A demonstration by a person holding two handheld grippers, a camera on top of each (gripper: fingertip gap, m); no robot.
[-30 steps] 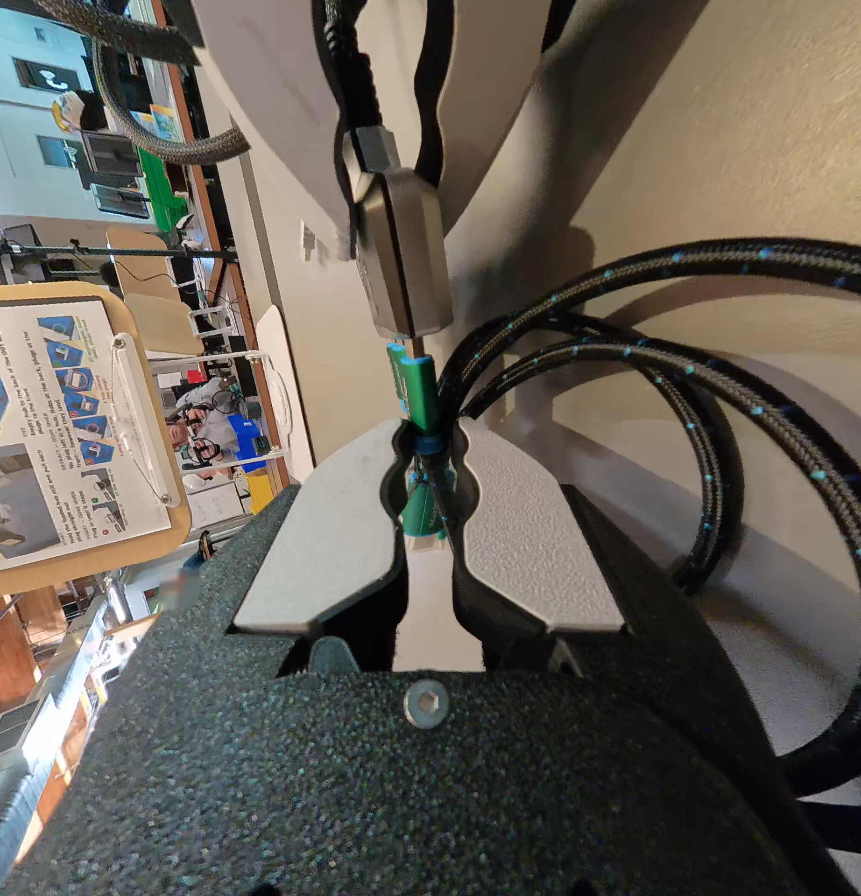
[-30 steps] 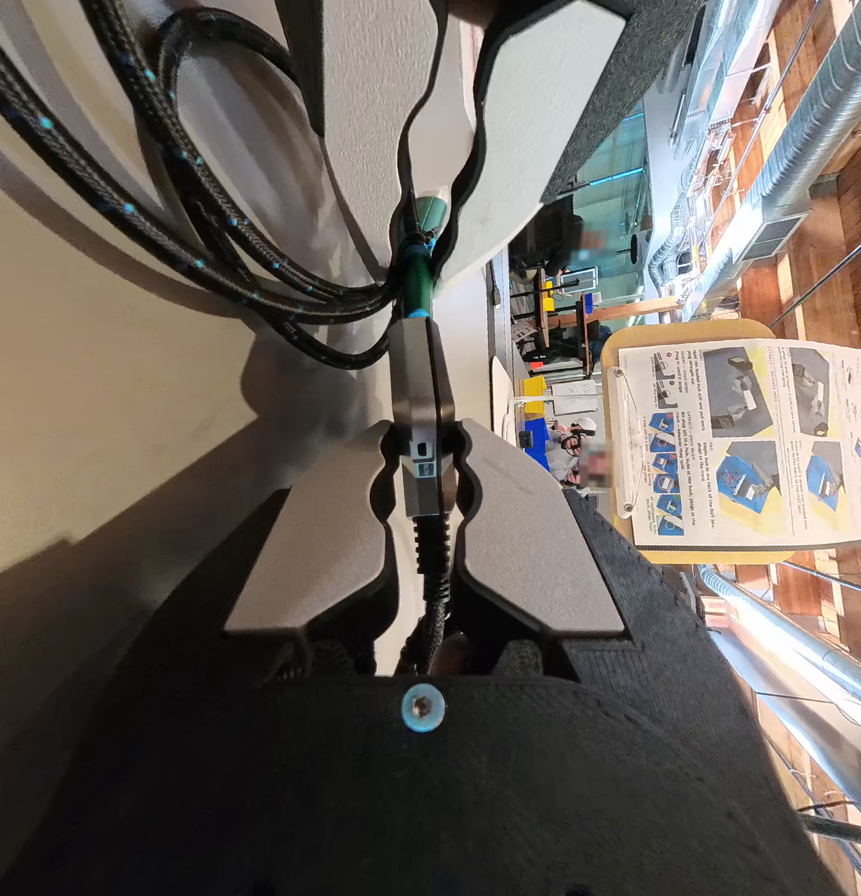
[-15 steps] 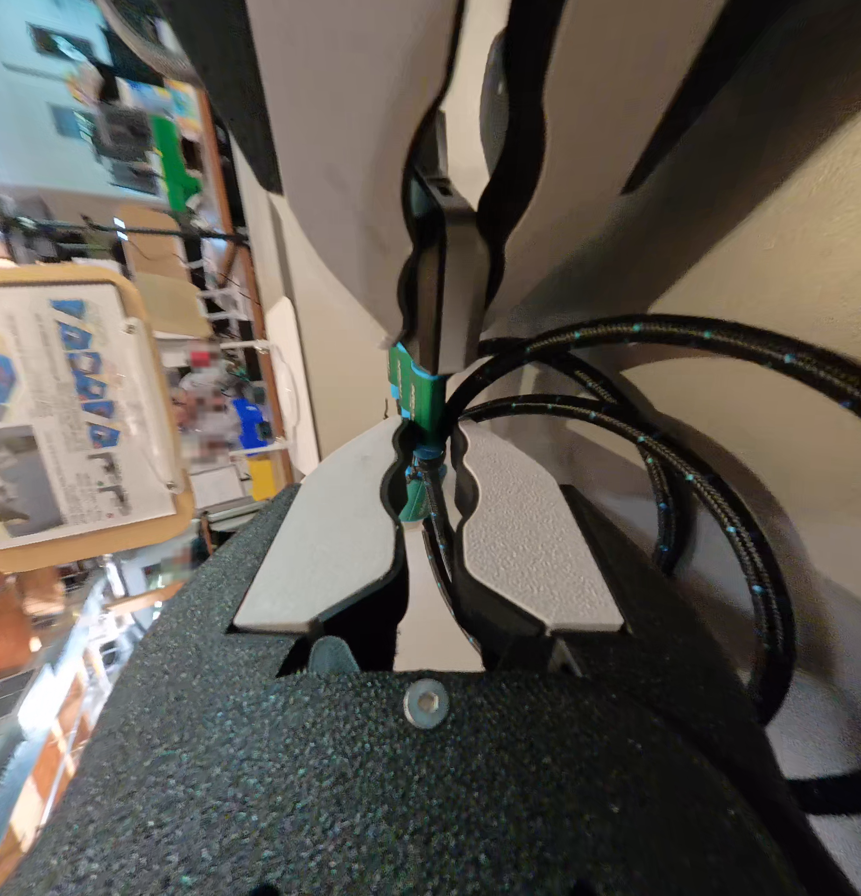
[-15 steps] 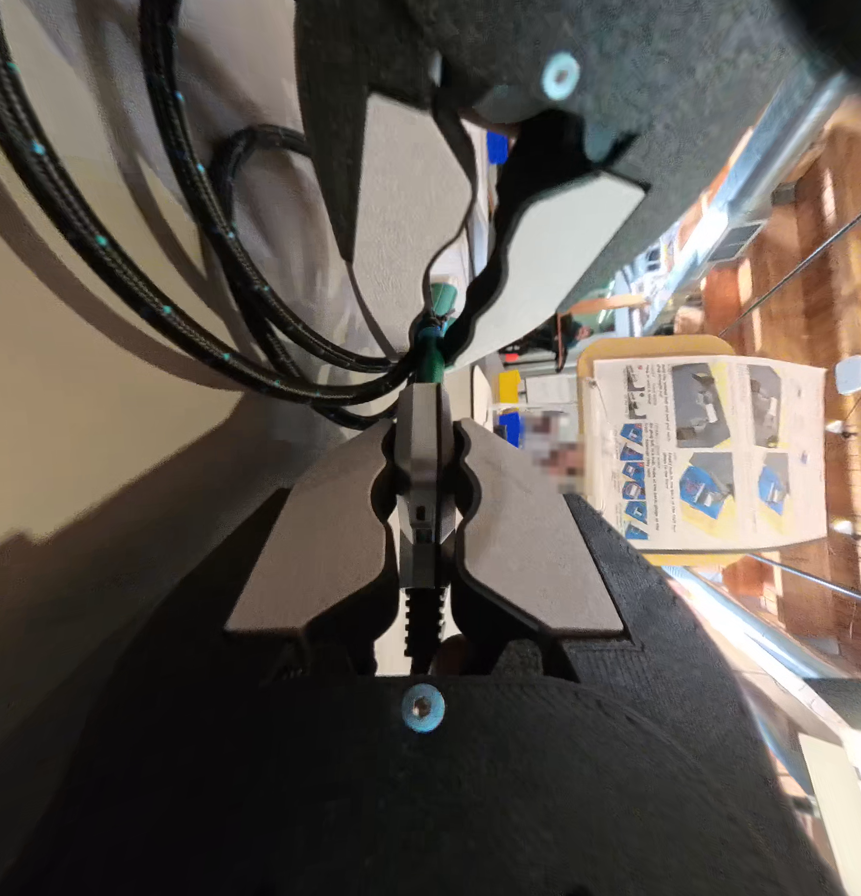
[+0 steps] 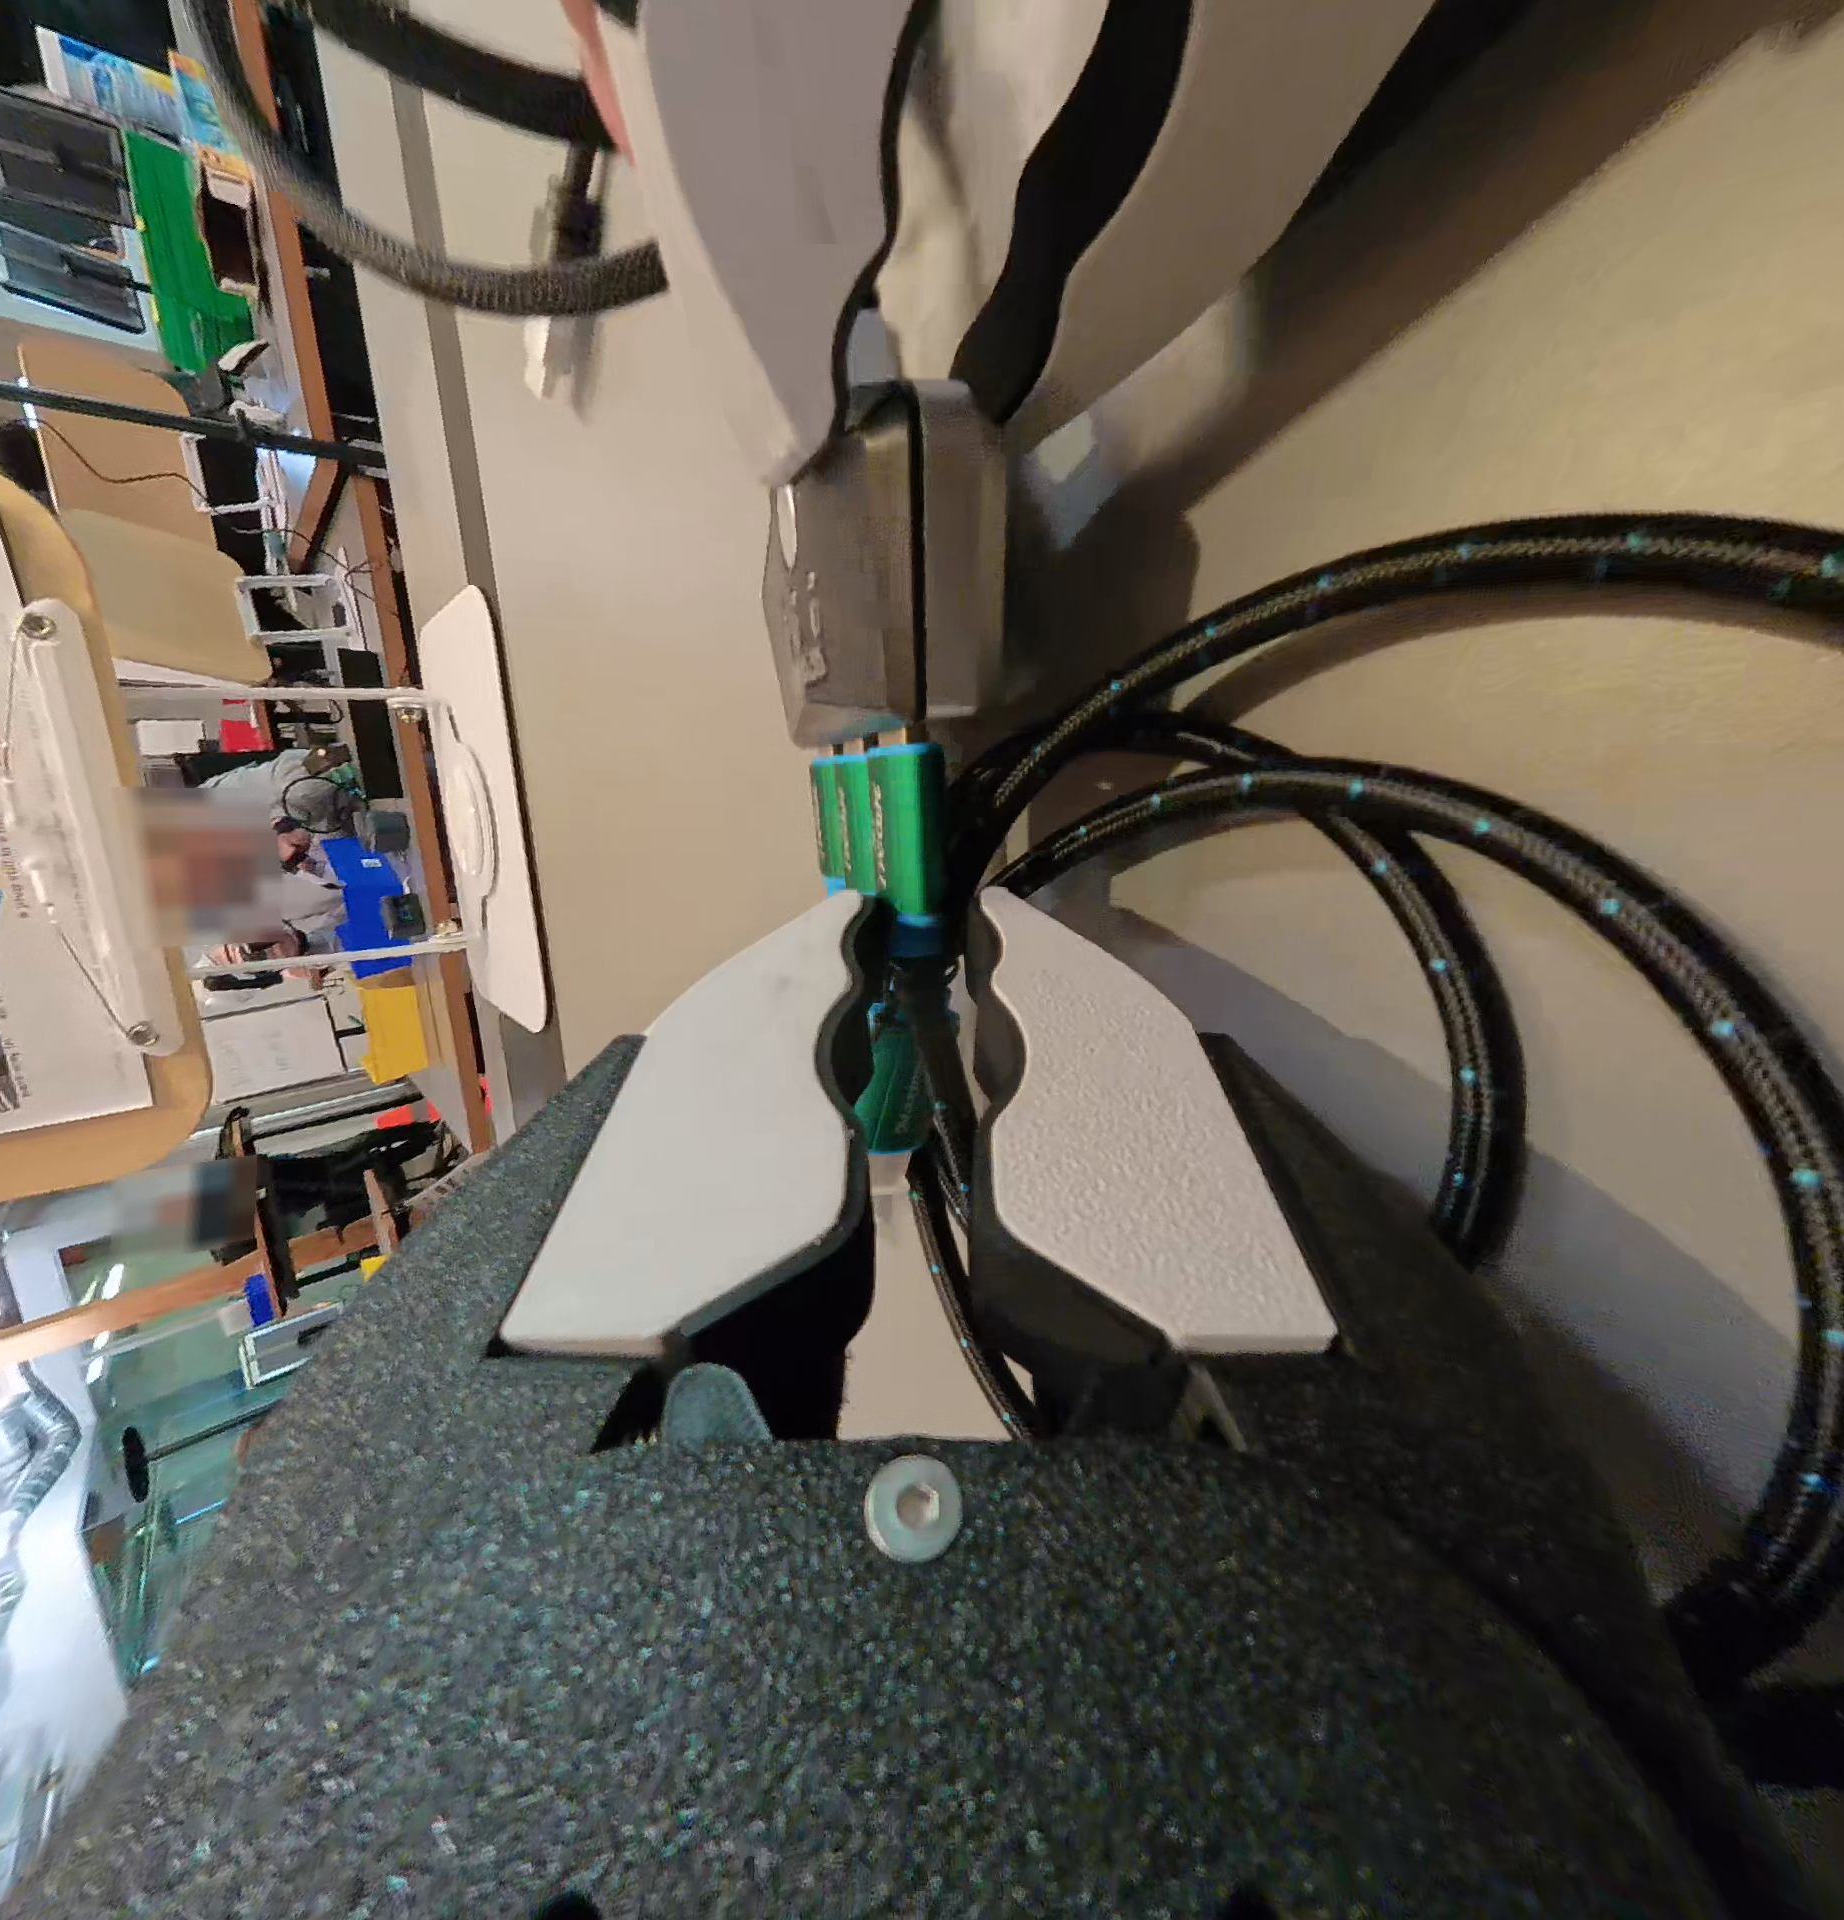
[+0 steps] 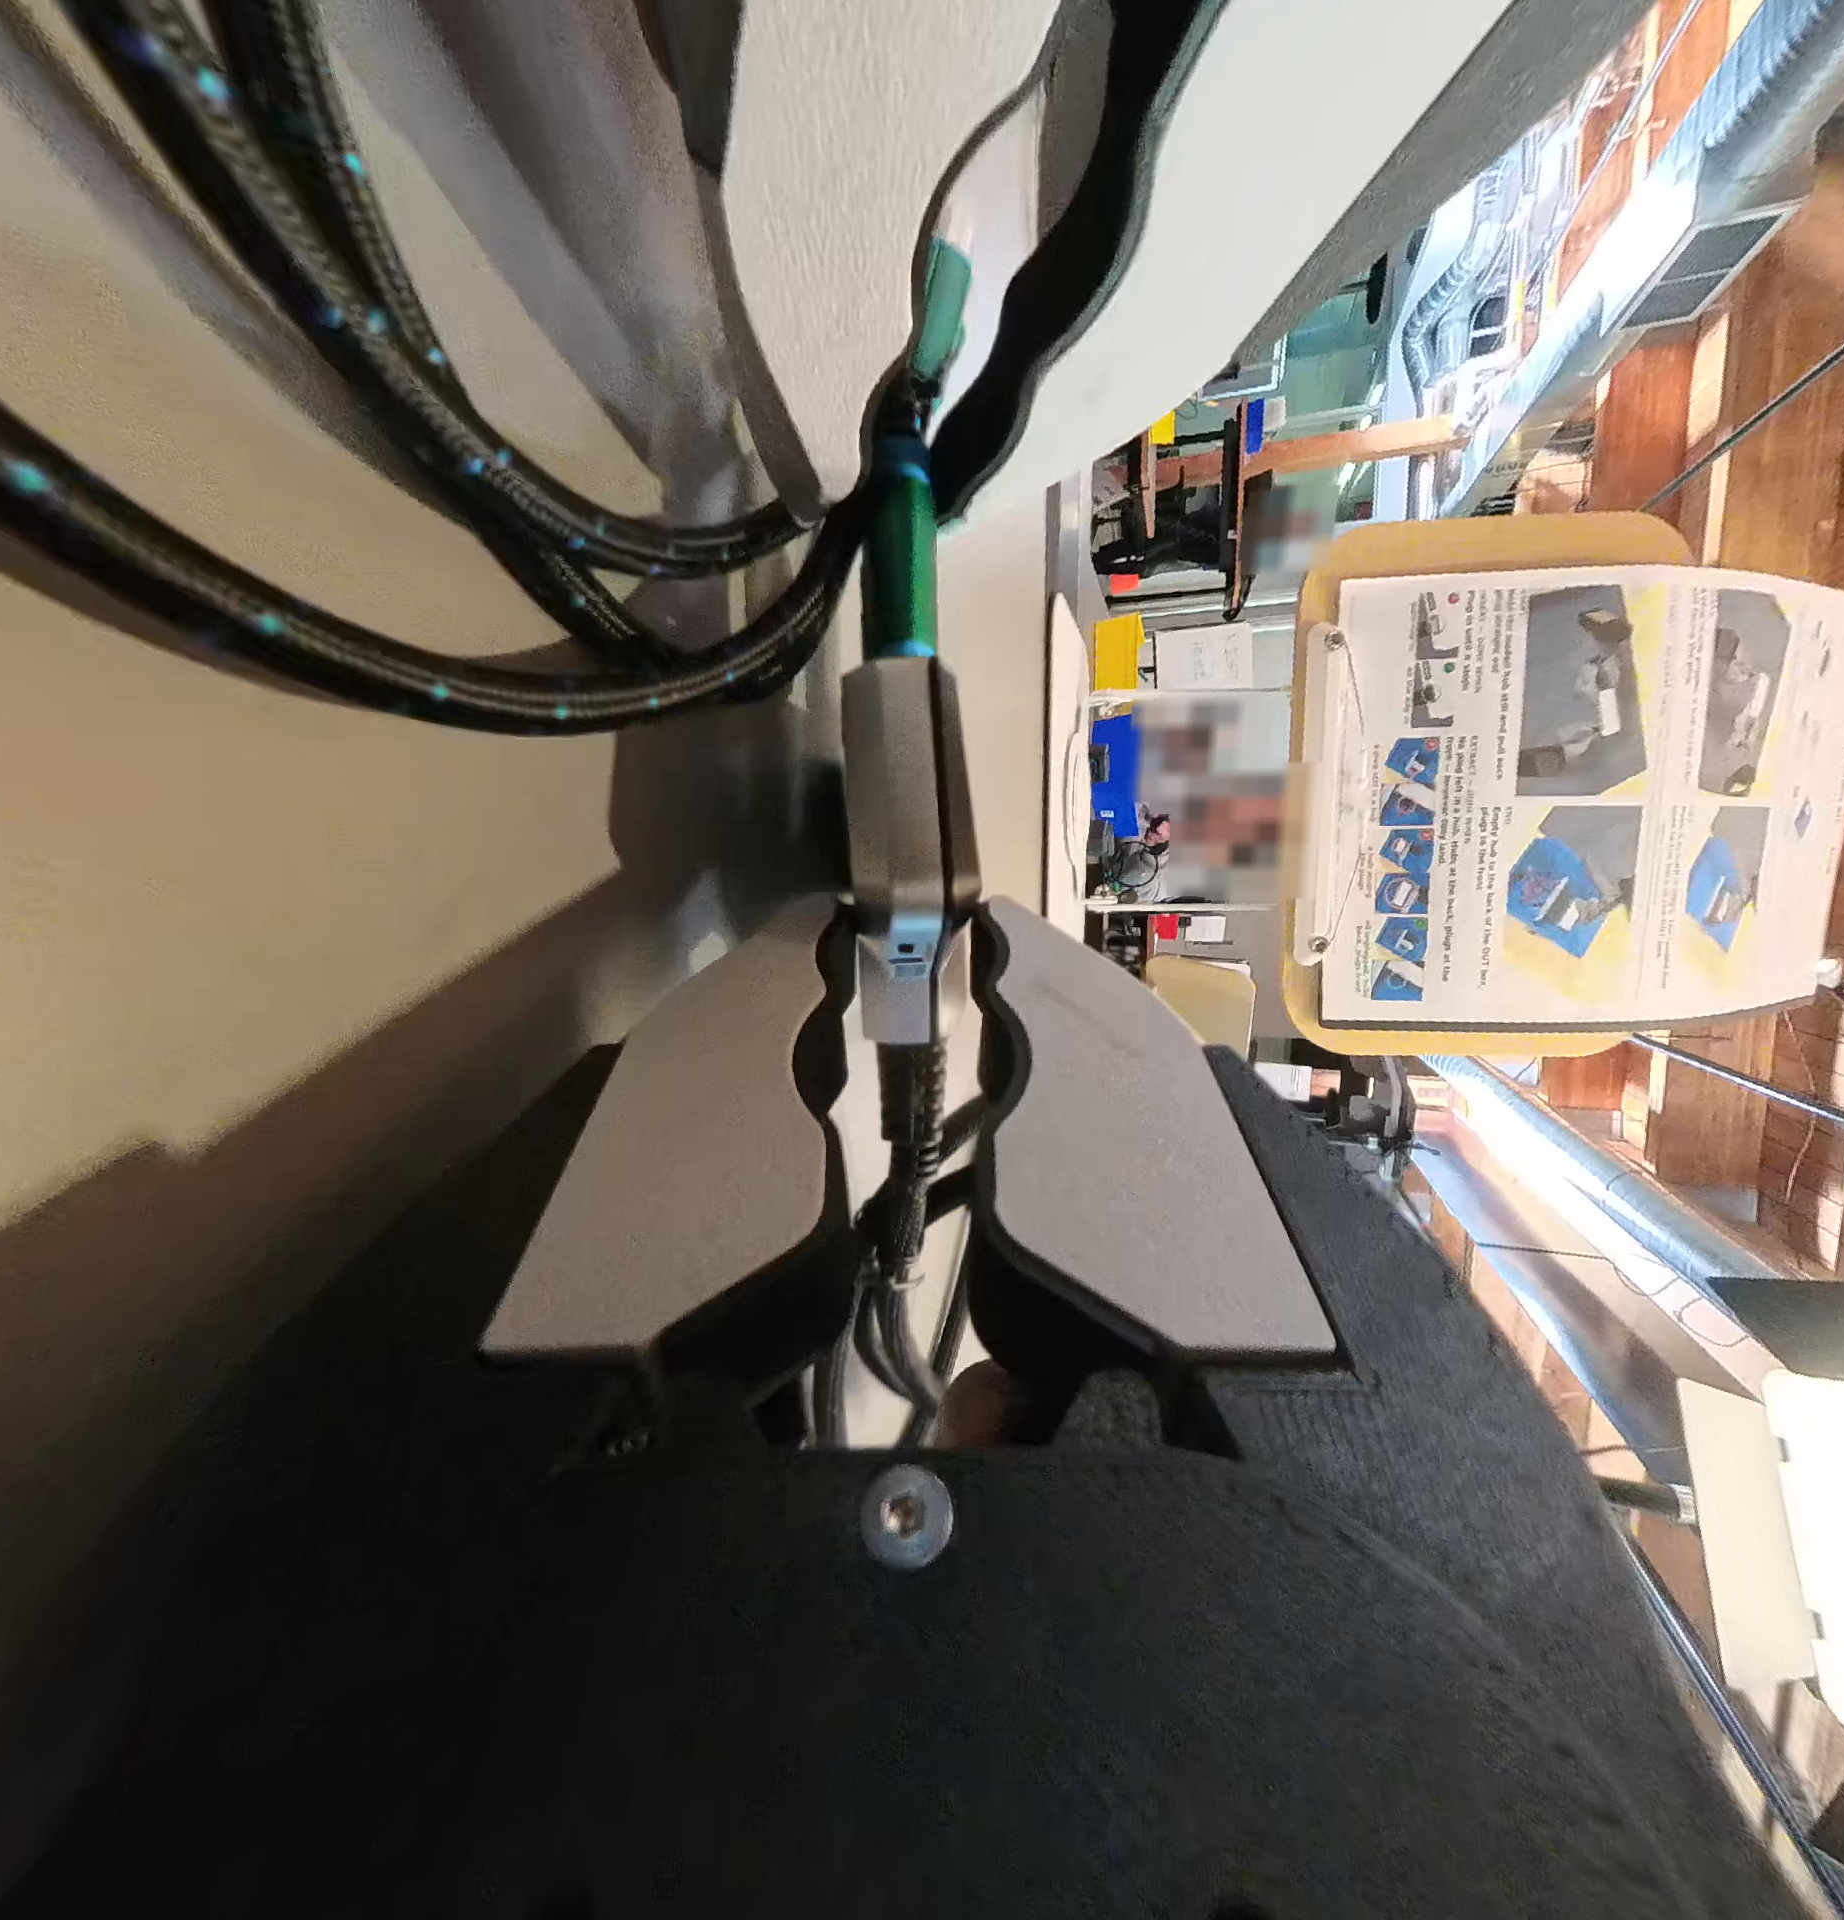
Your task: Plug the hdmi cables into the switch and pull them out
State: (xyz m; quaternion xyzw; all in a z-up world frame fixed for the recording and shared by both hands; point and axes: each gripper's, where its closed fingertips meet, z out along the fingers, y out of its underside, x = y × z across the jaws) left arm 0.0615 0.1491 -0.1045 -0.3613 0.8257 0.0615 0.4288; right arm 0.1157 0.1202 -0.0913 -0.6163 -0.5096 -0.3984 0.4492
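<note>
Green plugs (image 5: pixel 876 831): three side by side, seated in the hub just beyond the left tongs (image 5: pixel 913 935), which are clenched on their blue collars and cable necks.
Grey hub (image 6: pixel 902 821): near end clamped between the right tongs (image 6: pixel 902 956).
Braided cables (image 5: pixel 1520 883): looped right of the left tongs over the beige table (image 5: pixel 1676 364).
Step, as I judge it: hub and plugs braced in opposite tongs; next needs a straight, in-line move.

green plugs (image 5: pixel 876 831), grey hub (image 5: pixel 876 582), blk/teal-fleck cables (image 5: pixel 1520 935)

Three green plugs (image 5: pixel 876 831), one grey hub (image 5: pixel 882 582), two grippers (image 5: pixel 918 925)
</note>
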